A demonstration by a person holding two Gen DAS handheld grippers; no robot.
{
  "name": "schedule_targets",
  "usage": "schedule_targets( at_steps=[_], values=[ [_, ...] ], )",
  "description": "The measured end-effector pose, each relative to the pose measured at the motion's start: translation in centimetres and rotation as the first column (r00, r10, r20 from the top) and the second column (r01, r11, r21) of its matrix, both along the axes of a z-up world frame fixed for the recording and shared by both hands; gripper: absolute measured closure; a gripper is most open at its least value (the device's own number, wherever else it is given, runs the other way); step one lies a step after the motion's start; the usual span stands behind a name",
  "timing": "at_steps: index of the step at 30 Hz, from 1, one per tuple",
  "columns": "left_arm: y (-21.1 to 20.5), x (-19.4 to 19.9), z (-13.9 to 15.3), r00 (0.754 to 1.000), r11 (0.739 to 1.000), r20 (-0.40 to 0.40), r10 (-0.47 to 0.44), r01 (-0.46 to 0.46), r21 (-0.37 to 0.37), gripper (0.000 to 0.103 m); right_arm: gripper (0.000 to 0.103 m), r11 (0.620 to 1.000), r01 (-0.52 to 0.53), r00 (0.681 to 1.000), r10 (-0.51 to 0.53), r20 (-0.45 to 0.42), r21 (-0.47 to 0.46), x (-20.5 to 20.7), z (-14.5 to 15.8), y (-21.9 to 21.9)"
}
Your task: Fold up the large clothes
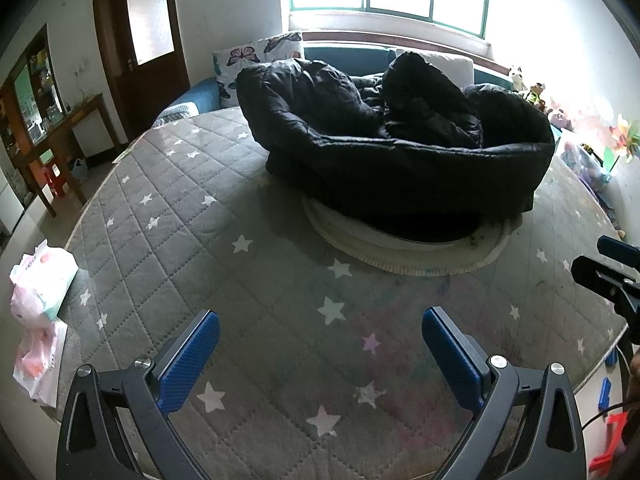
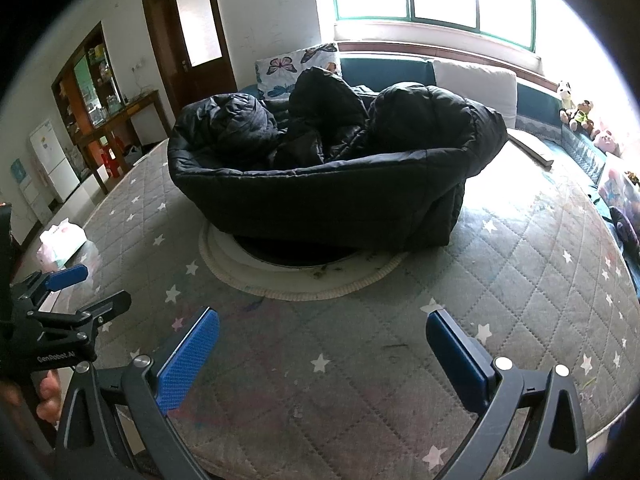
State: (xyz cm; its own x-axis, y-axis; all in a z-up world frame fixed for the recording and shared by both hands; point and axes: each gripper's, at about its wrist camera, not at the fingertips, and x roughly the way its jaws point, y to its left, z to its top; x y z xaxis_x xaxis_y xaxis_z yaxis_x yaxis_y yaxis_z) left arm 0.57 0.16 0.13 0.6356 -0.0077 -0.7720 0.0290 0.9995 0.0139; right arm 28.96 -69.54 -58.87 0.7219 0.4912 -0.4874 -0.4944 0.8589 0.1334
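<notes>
A large black puffy coat lies bunched in a heap on a grey quilted mattress with white stars. Under it is a round white mat. My left gripper hovers open over the mattress, well short of the coat, with nothing between its blue pads. My right gripper is also open and empty, at a similar distance from the coat. The left gripper also shows at the left edge of the right wrist view, held by a hand.
Plastic bags lie at the mattress's left edge. A butterfly pillow, a white cushion and a blue sofa back stand behind the coat, stuffed toys at the right. A wooden table and door are at the left.
</notes>
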Motion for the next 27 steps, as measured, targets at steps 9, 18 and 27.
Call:
schedule_targets(
  at_steps=[9,18,27],
  values=[
    [-0.2,0.4,0.9,0.999,1.000,0.033,-0.002,0.002,-0.002,0.000,0.000,1.000,0.007,1.000,-0.007,0.005,0.012,0.3,0.1,-0.4],
    [-0.3,0.8,1.1,0.999,1.000,0.041,-0.006,0.006,-0.002,0.000,0.000,1.000,0.001,1.000,-0.001,0.017,0.006,0.5,0.3,0.0],
    [0.0,2.0,2.0,0.998,1.000,0.064,-0.023,0.022,0.016,0.000,0.000,1.000,-0.017,0.999,0.017,0.031,-0.005,1.2,0.9,0.3]
  ],
)
